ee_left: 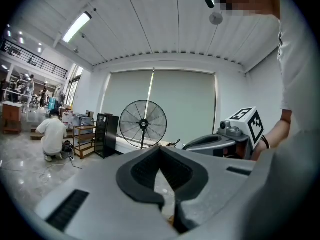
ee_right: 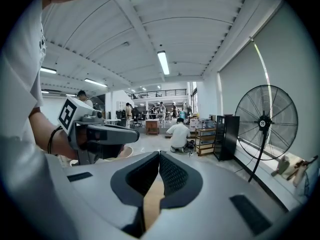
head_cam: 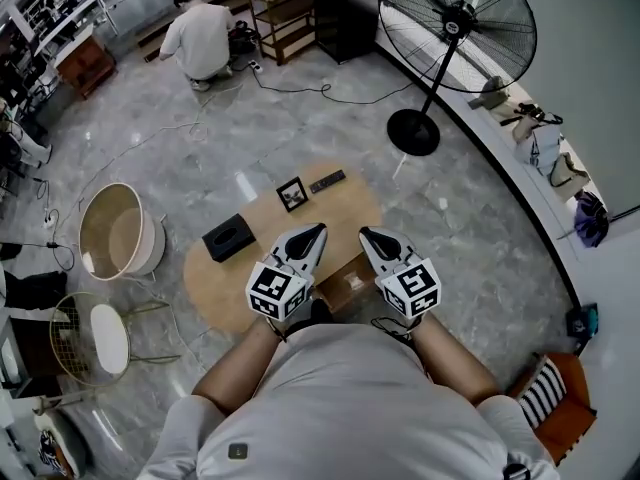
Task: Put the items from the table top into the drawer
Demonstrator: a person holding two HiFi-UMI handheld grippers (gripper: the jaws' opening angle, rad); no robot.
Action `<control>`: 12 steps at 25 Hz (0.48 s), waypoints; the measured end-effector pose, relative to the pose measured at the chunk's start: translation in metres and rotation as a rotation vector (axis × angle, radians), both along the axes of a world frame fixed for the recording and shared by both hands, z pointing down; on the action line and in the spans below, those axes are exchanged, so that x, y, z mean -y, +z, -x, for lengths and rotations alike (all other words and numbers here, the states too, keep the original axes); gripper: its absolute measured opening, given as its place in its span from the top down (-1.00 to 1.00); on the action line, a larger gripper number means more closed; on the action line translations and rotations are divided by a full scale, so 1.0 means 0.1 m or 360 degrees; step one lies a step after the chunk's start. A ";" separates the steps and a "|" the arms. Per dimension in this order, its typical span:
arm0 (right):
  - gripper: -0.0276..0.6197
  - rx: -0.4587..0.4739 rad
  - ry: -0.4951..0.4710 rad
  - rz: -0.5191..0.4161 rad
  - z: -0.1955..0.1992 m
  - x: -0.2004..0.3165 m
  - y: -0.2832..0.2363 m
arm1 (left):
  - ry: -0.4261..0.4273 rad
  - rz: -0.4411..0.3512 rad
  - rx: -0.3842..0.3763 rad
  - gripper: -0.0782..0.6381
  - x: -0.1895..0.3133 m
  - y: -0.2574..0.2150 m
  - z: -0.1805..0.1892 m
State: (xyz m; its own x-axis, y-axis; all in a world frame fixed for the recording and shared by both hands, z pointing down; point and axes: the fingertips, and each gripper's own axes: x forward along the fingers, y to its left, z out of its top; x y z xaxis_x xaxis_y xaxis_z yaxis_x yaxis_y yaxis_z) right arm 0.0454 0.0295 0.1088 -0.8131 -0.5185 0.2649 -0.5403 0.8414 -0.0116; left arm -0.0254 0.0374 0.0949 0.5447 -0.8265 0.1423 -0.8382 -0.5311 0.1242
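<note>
- Left gripper (head_cam: pixel 315 234) and right gripper (head_cam: pixel 368 235) both have their jaws pressed together with nothing in them. They hang side by side over the near edge of the round wooden table (head_cam: pixel 215 293).
- Three things sit on the tabletop: a black box (head_cam: pixel 228 238) on the left, a small framed picture (head_cam: pixel 292 194) near the middle, and a flat dark bar (head_cam: pixel 327 181) just past it that looks like a remote.
- The brownish boxy bit between the grippers looks like the drawer (head_cam: pixel 345 280) at the table's near edge. It's hard to tell how far open it is.
- The black box is probably light and stiff, so pinching across its short sides should hold.
- The framed picture is the fragile one and may have a glass front, so it's better to grab the frame edge than the face.
- The dark bar is thin and lies flat, so it's likely slippery. Nipping it across its narrow width should work.
- All the items sit well apart, so there's plenty of room to come in on each one.
- Things to watch are the far table edge behind the bar, a round tub (head_cam: pixel 115 230) and a wire stool (head_cam: pixel 95 340) to the left, and a standing fan (head_cam: pixel 455 30) well off to the right.
</note>
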 end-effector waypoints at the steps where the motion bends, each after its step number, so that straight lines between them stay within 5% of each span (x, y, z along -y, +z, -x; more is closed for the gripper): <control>1: 0.83 -0.0003 0.0005 0.0001 0.04 0.05 0.00 | 0.0009 0.0002 -0.0003 0.76 0.05 0.00 0.03; 12: 0.83 -0.0011 -0.0042 0.0084 0.24 0.41 0.19 | -0.0025 0.0058 -0.0005 0.76 0.37 0.15 0.19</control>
State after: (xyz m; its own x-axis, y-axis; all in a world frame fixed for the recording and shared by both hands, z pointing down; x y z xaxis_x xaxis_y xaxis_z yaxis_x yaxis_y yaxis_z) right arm 0.0215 -0.0119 0.1277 -0.8243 -0.4820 0.2970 -0.5182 0.8536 -0.0528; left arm -0.0445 0.0005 0.1099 0.5321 -0.8294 0.1704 -0.8460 -0.5128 0.1459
